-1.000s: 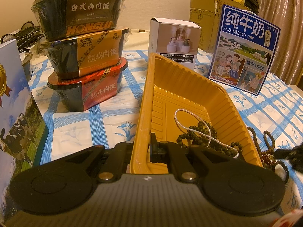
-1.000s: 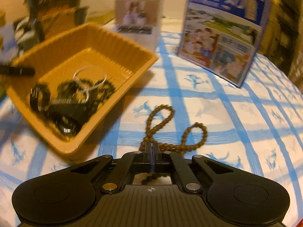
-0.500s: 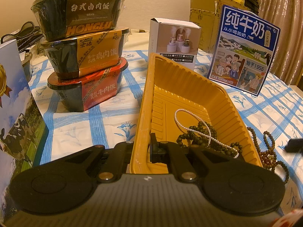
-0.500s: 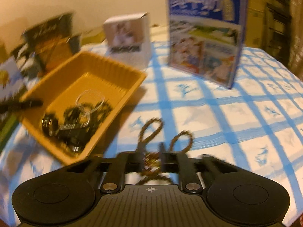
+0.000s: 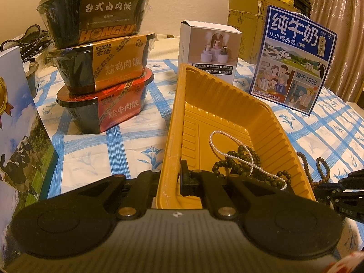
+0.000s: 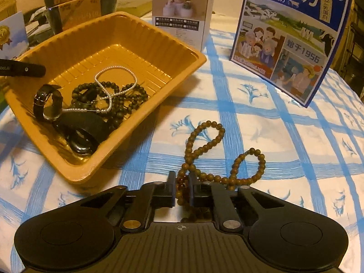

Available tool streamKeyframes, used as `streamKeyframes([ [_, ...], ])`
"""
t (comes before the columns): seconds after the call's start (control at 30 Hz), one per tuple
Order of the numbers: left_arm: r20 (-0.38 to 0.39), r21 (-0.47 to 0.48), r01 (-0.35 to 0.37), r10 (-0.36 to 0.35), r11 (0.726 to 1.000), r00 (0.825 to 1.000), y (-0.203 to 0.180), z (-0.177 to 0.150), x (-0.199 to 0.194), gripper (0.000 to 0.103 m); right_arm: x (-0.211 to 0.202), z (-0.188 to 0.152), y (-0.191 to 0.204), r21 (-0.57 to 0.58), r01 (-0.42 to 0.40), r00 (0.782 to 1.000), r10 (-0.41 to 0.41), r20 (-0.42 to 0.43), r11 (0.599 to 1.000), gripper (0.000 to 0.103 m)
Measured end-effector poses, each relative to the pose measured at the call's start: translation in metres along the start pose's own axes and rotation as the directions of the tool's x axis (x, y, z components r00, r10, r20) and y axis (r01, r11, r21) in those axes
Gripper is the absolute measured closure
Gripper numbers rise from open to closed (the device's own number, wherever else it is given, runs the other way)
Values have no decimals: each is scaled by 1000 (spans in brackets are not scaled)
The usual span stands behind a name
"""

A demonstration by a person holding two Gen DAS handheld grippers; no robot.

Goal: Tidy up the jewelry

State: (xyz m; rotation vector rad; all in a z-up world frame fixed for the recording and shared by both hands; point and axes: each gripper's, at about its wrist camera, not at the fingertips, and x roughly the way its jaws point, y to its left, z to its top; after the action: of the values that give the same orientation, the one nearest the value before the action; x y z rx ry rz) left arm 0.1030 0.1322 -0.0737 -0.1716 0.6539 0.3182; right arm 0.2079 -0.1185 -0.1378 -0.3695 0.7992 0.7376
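Right wrist view: the right gripper (image 6: pixel 182 190) points down at the tablecloth, and its jaws have just been closing.
Right fingers: the two black fingers (image 6: pixel 170 190) press on a bunched part of the brown bead strand (image 6: pixel 206 144), pinched between them.
Brown bead strand: it lies on the blue-checked tablecloth (image 6: pixel 284 136), just beside the near right wall of the yellow tray (image 6: pixel 159 45); two loops fan out beyond the fingertips, one toward the tray, one to the right.
Left wrist view: the left gripper (image 5: pixel 169 179) is clamped on the near end wall of the yellow tray, one finger (image 5: pixel 184 177) inside the wall, the other outside and mostly hidden.
Tray contents: a white pearl strand (image 6: pixel 113 84) lies over a heap of dark green beads (image 6: pixel 122 102); near the tray's near left corner sit a watch with a black strap (image 6: pixel 46 104) and a black band with a round dark piece (image 6: pixel 80 132).
Tray placement: it rests on the tablecloth, long side running away from the left gripper.
Beyond the tray's far end: a small white product box (image 5: pixel 209 50) stands upright.
Right of the tray, farther back: a blue milk carton box (image 5: pixel 293 63) stands upright.
Left of the tray: three stacked meal bowls (image 5: pixel 100 61).
Left edge of the left view: part of a printed box with cows (image 5: pixel 20 136).
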Motion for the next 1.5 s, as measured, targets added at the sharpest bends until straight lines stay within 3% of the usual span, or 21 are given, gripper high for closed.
streamKeyframes([
  [0.23, 0, -1, 0, 0, 1000, 1000, 0, 0, 0, 99, -14, 0, -10, 83, -18, 1000, 16, 25, 996, 99],
  [0.47, 0, -2, -1, 1, 1000, 1000, 0, 0, 0, 99, -58, 14, -45, 240, -53, 992, 24, 123, 969, 99],
  [0.77, 0, -3, 0, 0, 1000, 1000, 0, 0, 0, 99, -113, 44, -61, 288, -98, 970, 27, 241, 953, 99],
  [0.93, 0, -2, 1, -1, 1000, 1000, -1, 0, 0, 99, -125, 64, -47, 258, -149, 955, 72, 288, 955, 99],
  [1.1, 1, -3, 3, -3, 1000, 1000, -1, 1, 0, 99, -123, 84, -26, 225, -256, 932, 178, 316, 940, 99],
  [1.3, 2, -10, 6, -6, 1000, 1000, 0, 1, -1, 98, -95, 107, 17, 158, -350, 911, 296, 288, 923, 99],
  [1.5, 2, -15, 9, -9, 1000, 1000, 1, 1, -1, 98, -59, 123, 50, 127, -387, 902, 346, 260, 913, 99],
])
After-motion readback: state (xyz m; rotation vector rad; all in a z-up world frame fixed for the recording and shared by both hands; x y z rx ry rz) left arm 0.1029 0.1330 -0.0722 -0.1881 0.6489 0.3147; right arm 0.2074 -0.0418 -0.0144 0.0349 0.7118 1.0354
